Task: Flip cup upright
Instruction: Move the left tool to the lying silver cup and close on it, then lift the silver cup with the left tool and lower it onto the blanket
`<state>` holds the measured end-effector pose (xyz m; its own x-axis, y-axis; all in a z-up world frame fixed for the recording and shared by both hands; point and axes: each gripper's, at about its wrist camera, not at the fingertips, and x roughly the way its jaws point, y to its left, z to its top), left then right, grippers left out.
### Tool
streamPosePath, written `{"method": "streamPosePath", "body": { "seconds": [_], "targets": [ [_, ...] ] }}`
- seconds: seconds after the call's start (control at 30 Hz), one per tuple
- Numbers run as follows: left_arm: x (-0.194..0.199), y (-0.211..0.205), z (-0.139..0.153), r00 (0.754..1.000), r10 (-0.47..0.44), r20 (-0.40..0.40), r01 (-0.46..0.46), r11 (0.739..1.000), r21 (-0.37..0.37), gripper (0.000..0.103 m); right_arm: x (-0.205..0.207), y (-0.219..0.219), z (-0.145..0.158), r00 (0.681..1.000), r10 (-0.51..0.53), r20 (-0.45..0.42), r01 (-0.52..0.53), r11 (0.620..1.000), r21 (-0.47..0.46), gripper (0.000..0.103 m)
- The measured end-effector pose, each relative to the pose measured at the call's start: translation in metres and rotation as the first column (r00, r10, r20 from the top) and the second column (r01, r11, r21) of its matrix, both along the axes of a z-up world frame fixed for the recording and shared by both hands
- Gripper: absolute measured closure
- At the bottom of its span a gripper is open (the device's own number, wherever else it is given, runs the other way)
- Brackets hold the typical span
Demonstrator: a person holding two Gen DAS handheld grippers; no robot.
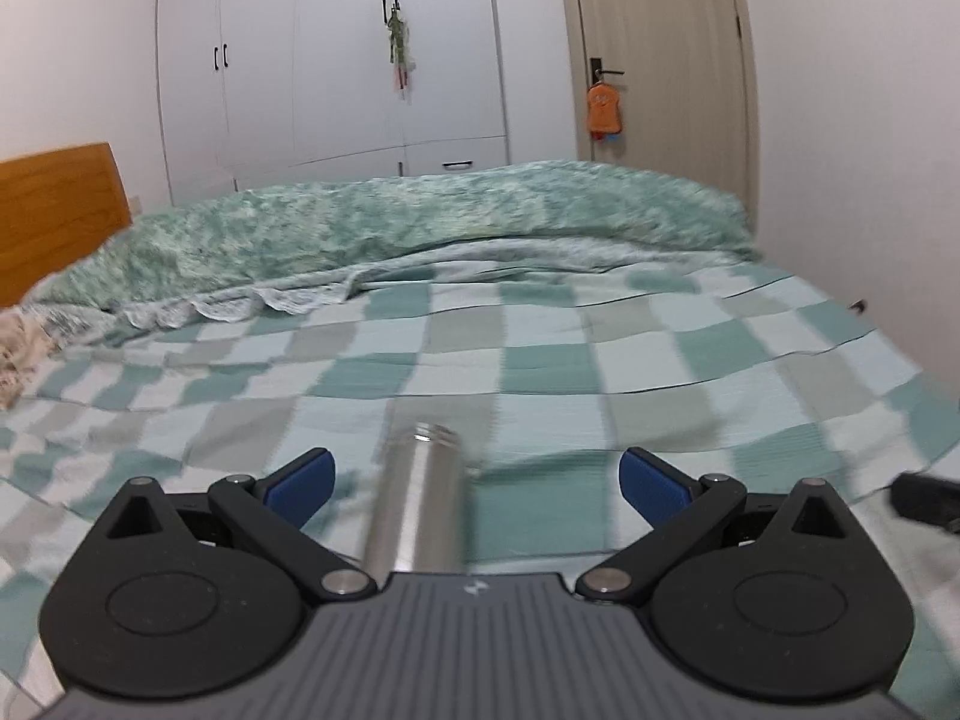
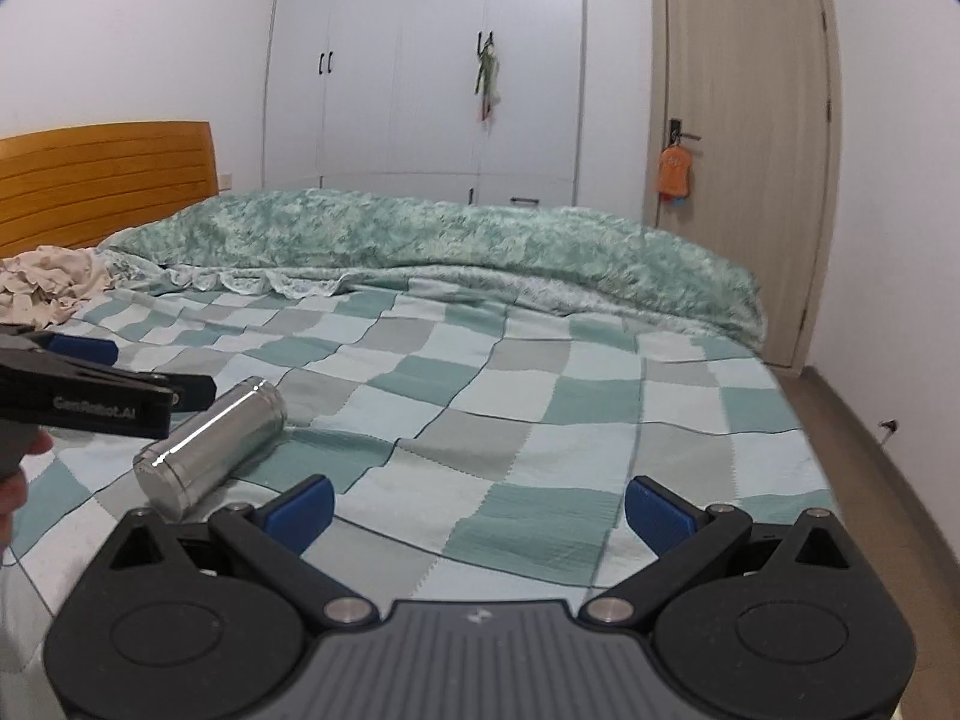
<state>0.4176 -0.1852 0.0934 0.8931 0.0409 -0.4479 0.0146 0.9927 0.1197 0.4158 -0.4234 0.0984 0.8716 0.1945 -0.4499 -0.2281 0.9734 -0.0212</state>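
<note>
A silver steel cup lies on its side on the checked bedspread. In the left wrist view it lies lengthwise between my open blue-padded fingers, its far end pointing away. My left gripper is open around it and not touching it. In the right wrist view the cup lies at the left, with the left gripper over its near end. My right gripper is open and empty, to the right of the cup, over the bedspread.
A green fluffy blanket lies rolled along the far side of the bed. A wooden headboard and crumpled cloth are at the left. A wardrobe and a door stand behind. The bed's right edge drops to the floor.
</note>
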Motion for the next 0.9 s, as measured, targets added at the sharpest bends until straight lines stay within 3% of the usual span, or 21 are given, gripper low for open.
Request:
{"method": "streamPosePath", "body": {
  "seconds": [0.23, 0.3, 0.4, 0.57, 0.7, 0.77, 0.8, 0.83, 0.9],
  "targets": [
    [0.046, 0.039, -0.011, 0.995, -0.020, -0.097, 0.031, 0.993, 0.114, 0.000, 0.035, 0.031, -0.014, 0.998, 0.062, -0.031, -0.063, 0.998, -0.022, 0.000],
    [0.058, 0.046, -0.018, 0.987, -0.048, -0.156, 0.069, 0.989, 0.132, 0.000, 0.041, 0.041, -0.021, 0.997, 0.068, -0.048, -0.069, 0.997, -0.017, 0.000],
    [0.072, 0.054, -0.033, 0.969, -0.082, -0.233, 0.115, 0.985, 0.132, 0.000, 0.049, 0.054, -0.030, 0.995, 0.076, -0.061, -0.078, 0.997, -0.021, 0.000],
    [0.098, 0.065, -0.051, 0.918, -0.163, -0.360, 0.186, 0.982, 0.029, 0.000, 0.063, 0.064, -0.041, 0.994, 0.078, -0.083, -0.079, 0.997, -0.016, 0.000],
    [0.114, 0.063, -0.066, 0.891, -0.162, -0.425, 0.193, 0.981, 0.030, 0.000, 0.073, 0.066, -0.049, 0.993, 0.068, -0.100, -0.069, 0.997, -0.015, 0.000],
    [0.122, 0.064, -0.075, 0.873, -0.163, -0.461, 0.187, 0.982, 0.007, 0.009, 0.077, 0.065, -0.054, 0.993, 0.058, -0.106, -0.060, 0.998, -0.015, 0.000],
    [0.126, 0.066, -0.079, 0.857, -0.179, -0.483, 0.185, 0.982, -0.037, 0.028, 0.080, 0.066, -0.057, 0.992, 0.053, -0.113, -0.054, 0.998, -0.013, 0.000],
    [0.127, 0.068, -0.080, 0.844, -0.192, -0.500, 0.182, 0.981, -0.068, 0.038, 0.081, 0.064, -0.059, 0.992, 0.049, -0.119, -0.050, 0.999, -0.010, 0.000],
    [0.124, 0.070, -0.078, 0.853, -0.190, -0.486, 0.173, 0.982, -0.080, 0.039, 0.084, 0.063, -0.064, 0.990, 0.040, -0.132, -0.042, 0.999, -0.009, 0.000]
  ]
}}
